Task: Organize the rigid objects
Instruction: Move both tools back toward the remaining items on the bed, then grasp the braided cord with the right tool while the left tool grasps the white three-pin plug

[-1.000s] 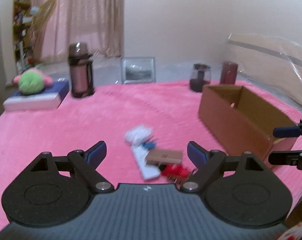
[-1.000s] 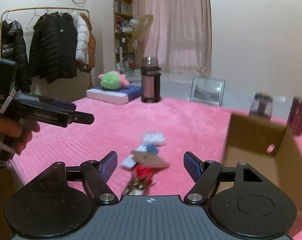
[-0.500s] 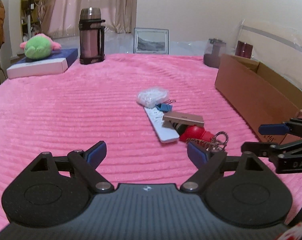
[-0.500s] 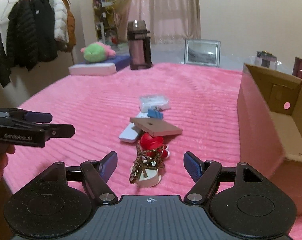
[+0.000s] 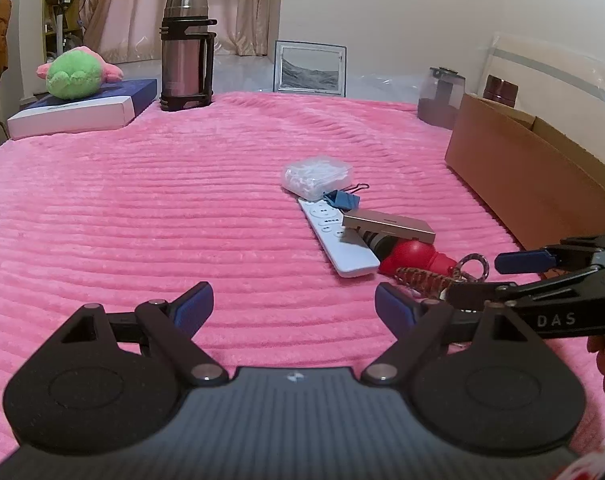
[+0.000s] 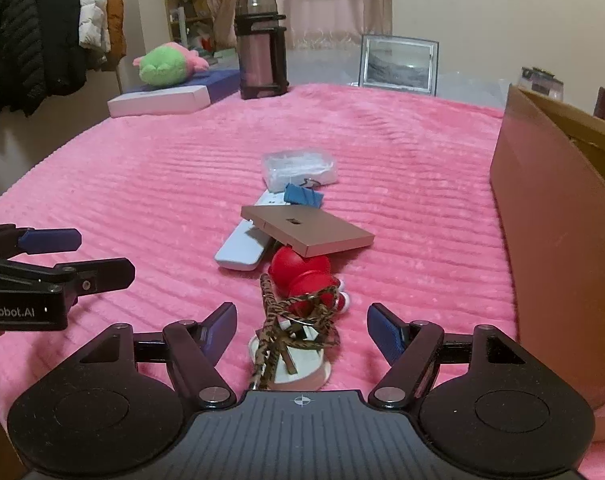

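A small pile lies on the pink blanket: a clear plastic box (image 6: 299, 164), a blue binder clip (image 6: 303, 195), a white remote (image 6: 244, 245), a flat tan box (image 6: 306, 229) on top, a red toy (image 6: 300, 272) and a keychain cord with a white disc (image 6: 290, 334). The same pile shows in the left wrist view, with the remote (image 5: 336, 236) and tan box (image 5: 388, 225). My right gripper (image 6: 301, 330) is open, its fingers either side of the keychain. My left gripper (image 5: 294, 306) is open and empty, left of the pile.
An open cardboard box (image 6: 558, 216) stands to the right of the pile. At the far edge are a steel thermos (image 5: 186, 68), a picture frame (image 5: 310, 68), a green plush on flat boxes (image 5: 76, 76) and dark jars (image 5: 440, 96). Coats hang at left (image 6: 42, 32).
Both grippers have moved down and closer to the pile. The right gripper now straddles the keychain. Both stay open.
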A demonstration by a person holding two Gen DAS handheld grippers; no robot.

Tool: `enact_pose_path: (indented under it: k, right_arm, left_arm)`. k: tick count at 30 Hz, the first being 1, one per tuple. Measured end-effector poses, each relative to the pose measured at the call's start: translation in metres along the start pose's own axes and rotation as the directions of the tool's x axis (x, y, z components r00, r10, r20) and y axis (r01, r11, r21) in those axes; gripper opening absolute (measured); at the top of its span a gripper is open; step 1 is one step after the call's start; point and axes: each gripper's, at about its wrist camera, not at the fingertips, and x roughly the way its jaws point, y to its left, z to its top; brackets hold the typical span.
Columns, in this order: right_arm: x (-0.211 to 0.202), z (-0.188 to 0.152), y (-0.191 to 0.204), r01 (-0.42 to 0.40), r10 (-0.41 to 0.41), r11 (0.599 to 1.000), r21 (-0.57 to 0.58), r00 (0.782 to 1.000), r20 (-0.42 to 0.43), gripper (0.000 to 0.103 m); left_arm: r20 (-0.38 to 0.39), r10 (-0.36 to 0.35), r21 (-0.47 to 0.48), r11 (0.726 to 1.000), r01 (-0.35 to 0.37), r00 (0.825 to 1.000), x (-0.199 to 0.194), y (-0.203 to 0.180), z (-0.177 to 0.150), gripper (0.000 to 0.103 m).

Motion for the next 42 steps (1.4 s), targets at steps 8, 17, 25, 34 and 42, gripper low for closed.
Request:
enact_pose_path:
  k: [8, 17, 25, 34, 42]
  right_arm:
    - [0.013, 0.008, -0.002, 0.013, -0.011, 0.999, 0.040, 0.999, -0.047, 0.052]
    - [0.016, 0.007, -0.003, -0.002, 0.005, 0.999, 0.054, 0.998, -0.061, 0.037]
    - [0.002, 0.007, -0.006, -0.024, 0.025, 0.997, 0.079, 1.000, -0.010, 0.036]
    - [-0.039, 0.007, -0.033, -0.010, -0.006, 0.990, 0.144, 0.994, 0.110, 0.036]
    - [-0.059, -0.001, -0.050, 0.021, -0.039, 0.990, 0.138, 0.990, 0.133, 0.036]
  left_arm:
    - [-0.009, -0.023, 0.000, 1.000, 0.023, 1.000, 0.009, -0.002, -0.003, 0.085]
    - [-0.021, -0.040, 0.000, 0.999, 0.040, 0.999, 0.013, -0.005, -0.007, 0.085]
    - [-0.027, -0.061, 0.001, 0.998, 0.061, 0.998, 0.013, -0.010, -0.010, 0.085]
    - [-0.040, -0.224, 0.058, 0.972, 0.226, 0.974, 0.020, -0.034, -0.012, 0.084]
    - [-0.116, -0.367, 0.212, 0.899, 0.384, 0.923, 0.045, -0.079, -0.016, 0.069]
